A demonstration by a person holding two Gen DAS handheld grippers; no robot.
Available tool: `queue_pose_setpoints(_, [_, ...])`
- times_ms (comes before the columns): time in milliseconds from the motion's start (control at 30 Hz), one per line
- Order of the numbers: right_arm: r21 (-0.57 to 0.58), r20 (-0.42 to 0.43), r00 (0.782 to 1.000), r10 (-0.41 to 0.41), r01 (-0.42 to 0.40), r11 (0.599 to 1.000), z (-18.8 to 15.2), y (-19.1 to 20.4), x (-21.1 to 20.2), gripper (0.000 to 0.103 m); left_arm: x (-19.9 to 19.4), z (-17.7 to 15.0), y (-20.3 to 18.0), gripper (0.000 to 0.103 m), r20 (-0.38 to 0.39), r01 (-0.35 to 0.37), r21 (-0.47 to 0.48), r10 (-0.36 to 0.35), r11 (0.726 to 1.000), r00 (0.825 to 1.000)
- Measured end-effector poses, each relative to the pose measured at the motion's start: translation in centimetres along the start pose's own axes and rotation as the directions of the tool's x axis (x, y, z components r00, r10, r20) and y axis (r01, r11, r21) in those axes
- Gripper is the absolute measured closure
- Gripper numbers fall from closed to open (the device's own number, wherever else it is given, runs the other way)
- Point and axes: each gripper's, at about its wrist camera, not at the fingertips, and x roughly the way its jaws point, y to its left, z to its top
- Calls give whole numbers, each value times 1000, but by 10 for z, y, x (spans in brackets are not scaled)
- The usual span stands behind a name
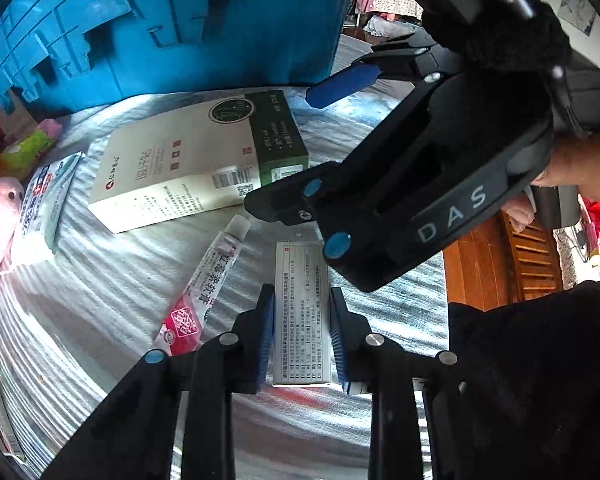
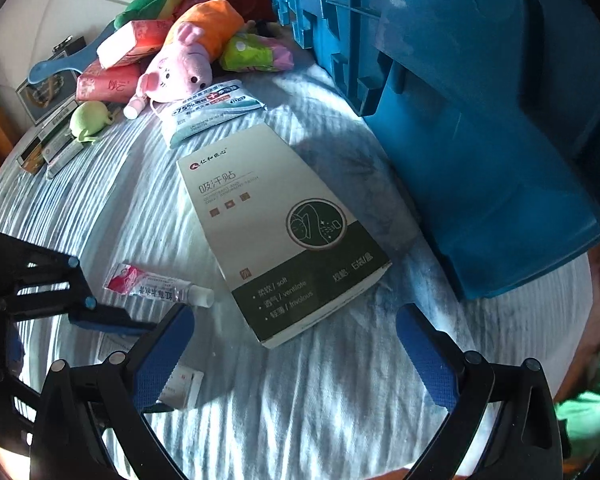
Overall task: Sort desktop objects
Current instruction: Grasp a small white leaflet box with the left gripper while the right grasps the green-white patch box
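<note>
At the far left of the striped-cloth counter (image 2: 340, 380) a heap of soft toys, with a pink plush pig (image 2: 176, 70) on top, sits beside a wipes packet (image 2: 208, 110), and none of it looks sorted yet. Nearer, an ointment tube (image 1: 206, 286) lies slanted on the cloth, its white cap pointing far, just left of a small grey printed box (image 1: 302, 314). The left gripper (image 1: 302, 340) has its blue pads against the two long sides of that small box, narrowed to the box's width, so it appears to have hold of it, with the box resting on the cloth or barely off it. This reads as the pick-up step for one small item; the next move would call for a straight lift clear of the tube, then a carry toward wherever the medicine items belong, which may be the blue crate (image 2: 480, 120) at the far right, though its opening is not shown. Further right, the large white-and-green flat box (image 2: 284, 232) lies flat, near the crate's side. The right gripper (image 2: 296, 344) hovers over the near end of that flat box, jaws spread wide and empty, touching nothing; it would need to descend and straddle the box's narrow end before closing.
</note>
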Motion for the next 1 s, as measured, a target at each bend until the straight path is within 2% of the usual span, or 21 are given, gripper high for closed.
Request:
queue_pose_setpoints(100, [-33, 17, 1000, 8, -8, 999, 3, 6, 9, 1, -11, -12, 12, 78, -3, 17, -80, -18, 997, 1000])
queue_pose_setpoints(333, [-62, 68, 995, -68, 73, 995, 17, 6, 27, 1, -52, -53, 31, 78, 20, 15, -239, -11, 971, 1000])
queue_pose_setpoints(467, [-58, 73, 996, -55, 60, 997, 20, 3, 33, 1, -67, -67, 39, 78, 34, 4, -298, 7, 954, 999])
queue_pose_setpoints(533, [-59, 71, 997, -23, 28, 998, 20, 8, 32, 1, -73, -76, 37, 78, 41, -4, -325, 18, 946, 999])
queue_pose_setpoints(667, [-195, 93, 994, 57, -38, 980, 20, 44, 22, 1, -76, -81, 36, 78, 45, -19, -370, 38, 929, 998])
queue_pose_setpoints(733, [-257, 92, 993, 68, -42, 965, 22, 64, 22, 1, -74, -82, 41, 78, 38, -29, -389, 47, 921, 998])
queue_pose_setpoints(867, [-226, 92, 994, 63, -40, 973, 34, 71, 27, 1, -77, -89, 46, 78, 36, -44, -408, 64, 912, 997])
queue_pose_setpoints(1000, [-247, 91, 992, 92, -67, 967, 50, 74, 41, 1, -84, -94, 43, 78, 36, -61, -419, 83, 906, 996])
